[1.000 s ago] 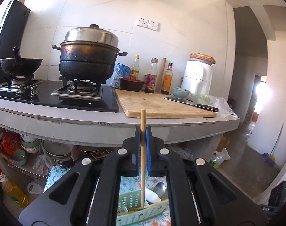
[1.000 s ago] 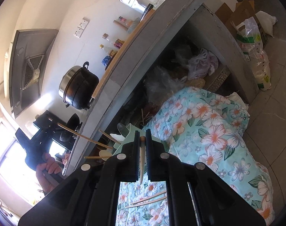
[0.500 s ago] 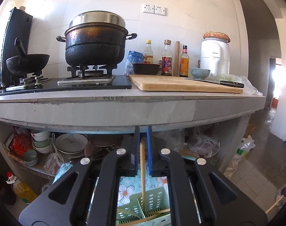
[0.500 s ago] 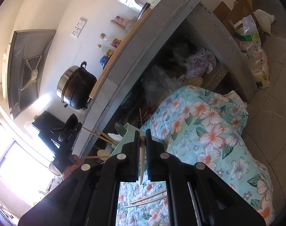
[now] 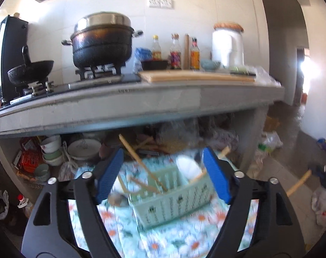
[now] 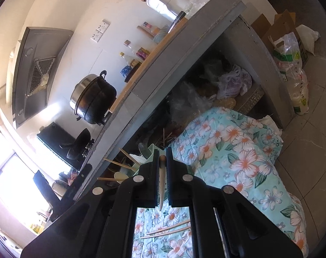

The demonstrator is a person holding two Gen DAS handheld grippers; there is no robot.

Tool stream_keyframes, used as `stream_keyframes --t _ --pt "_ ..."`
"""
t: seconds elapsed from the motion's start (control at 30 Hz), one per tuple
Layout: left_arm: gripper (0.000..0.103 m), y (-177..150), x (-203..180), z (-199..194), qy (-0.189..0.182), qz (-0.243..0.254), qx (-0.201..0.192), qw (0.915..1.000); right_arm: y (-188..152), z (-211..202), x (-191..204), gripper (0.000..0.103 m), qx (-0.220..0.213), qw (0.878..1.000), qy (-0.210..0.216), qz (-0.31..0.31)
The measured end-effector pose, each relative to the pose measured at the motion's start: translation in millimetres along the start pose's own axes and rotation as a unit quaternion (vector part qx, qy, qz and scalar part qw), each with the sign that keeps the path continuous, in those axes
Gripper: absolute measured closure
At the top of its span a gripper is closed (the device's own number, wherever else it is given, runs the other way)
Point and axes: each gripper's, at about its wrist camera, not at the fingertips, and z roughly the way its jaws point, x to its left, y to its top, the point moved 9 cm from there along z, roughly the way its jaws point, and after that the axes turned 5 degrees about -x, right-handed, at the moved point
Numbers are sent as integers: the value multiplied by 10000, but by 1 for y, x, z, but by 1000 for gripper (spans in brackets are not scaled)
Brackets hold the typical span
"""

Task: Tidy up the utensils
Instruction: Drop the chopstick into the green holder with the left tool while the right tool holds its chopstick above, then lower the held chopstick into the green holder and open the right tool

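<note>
A pale green utensil basket [image 5: 173, 206] stands on a floral cloth [image 5: 163, 243], with several chopsticks and a white spoon [image 5: 187, 167] in it. My left gripper [image 5: 163, 173] hovers just above it, its jaws opening wide. A chopstick [image 5: 141, 163] leans free in the basket between the blue pads [image 5: 110, 174] and touches neither. My right gripper [image 6: 162, 157] is shut on a cream spoon handle [image 6: 162, 182] with a brown tip. It sits just right of the basket [image 6: 150, 150]. Two chopsticks [image 6: 167, 229] lie on the cloth below it.
Behind the basket runs a grey counter [image 5: 141, 107] with a black pot [image 5: 102, 43], wok, bottles and cutting board [image 5: 197, 76]. The shelf under it holds bowls [image 5: 52, 150] and plastic bags. Sacks and a cardboard box [image 6: 287, 34] stand on the tiled floor to the right.
My left gripper has sunk toward the basket and opened. The chopstick it held now leans loose in the basket. The right gripper has kept still, shut on the spoon.
</note>
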Motion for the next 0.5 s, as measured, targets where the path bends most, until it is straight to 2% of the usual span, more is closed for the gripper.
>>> stream_keyframes --t 0.1,0.23,0.37,0.5 --pt "21 -33 -6 -8 -17 74 476 9988 7 -4 19 97 -60 9994 109 -313" --pt "19 -86 -7 -9 166 109 1223 9923 19 -3 55 97 -119 9956 368 -855" --pt "18 -127 4 -11 428 -91 1706 9844 32 7 100 97 -103 9878 664 -1403" --pt "17 -148 26 -15 751 -353 1916 9780 41 19 138 97 -141 9800 862 -1787"
